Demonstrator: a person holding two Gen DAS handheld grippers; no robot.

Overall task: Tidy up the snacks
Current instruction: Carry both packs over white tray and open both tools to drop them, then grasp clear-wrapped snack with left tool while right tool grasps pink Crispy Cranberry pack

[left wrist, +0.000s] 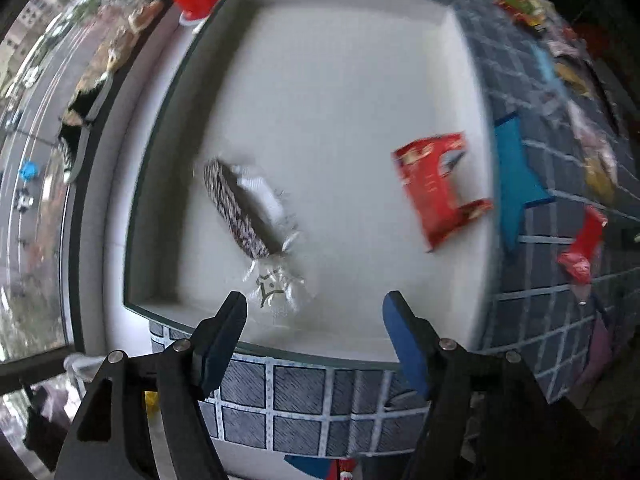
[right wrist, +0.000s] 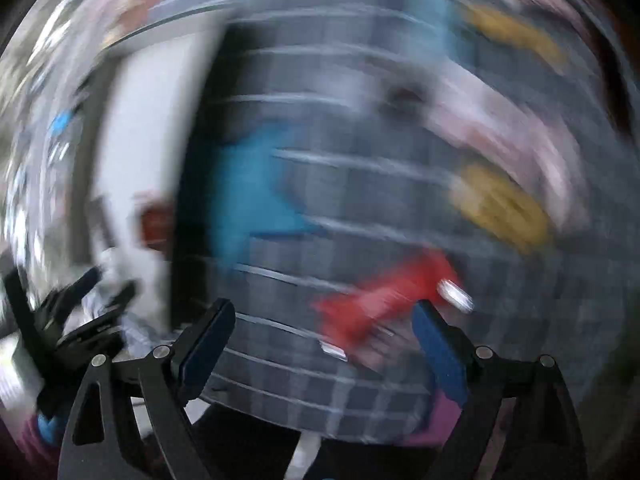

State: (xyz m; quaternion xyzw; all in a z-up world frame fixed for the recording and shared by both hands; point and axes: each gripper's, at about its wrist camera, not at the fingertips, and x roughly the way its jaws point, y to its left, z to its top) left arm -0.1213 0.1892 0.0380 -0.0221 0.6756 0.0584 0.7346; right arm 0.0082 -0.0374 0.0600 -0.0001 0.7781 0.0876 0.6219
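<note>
From the left wrist, the shallow white rectangular tray (left wrist: pixel 168 184) is already holding two snacks: a clear-wrapped dark striped cookie pack (left wrist: pixel 240 212) near its left wall and a red foil snack packet (left wrist: pixel 438 188) by its right wall. Several more wrappers are lying along the grid-patterned tabletop's (left wrist: pixel 532 288) right edge, so most sorting seems left. The left gripper (left wrist: pixel 314 312) is hovering, fingers spread and empty.

From the right wrist, heavily blurred, the right gripper (right wrist: pixel 324 328) is showing fingers spread over a red snack wrapper (right wrist: pixel 384 300) on the tabletop.

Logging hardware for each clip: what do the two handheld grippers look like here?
Both look alike. The left gripper and right gripper each have two matte black linkage arms with triangular cut-outs and silver round pivot bolts, ending in flat dark blue pads on the fingers. No cables, markings, sleeves or hands are visible.
</note>
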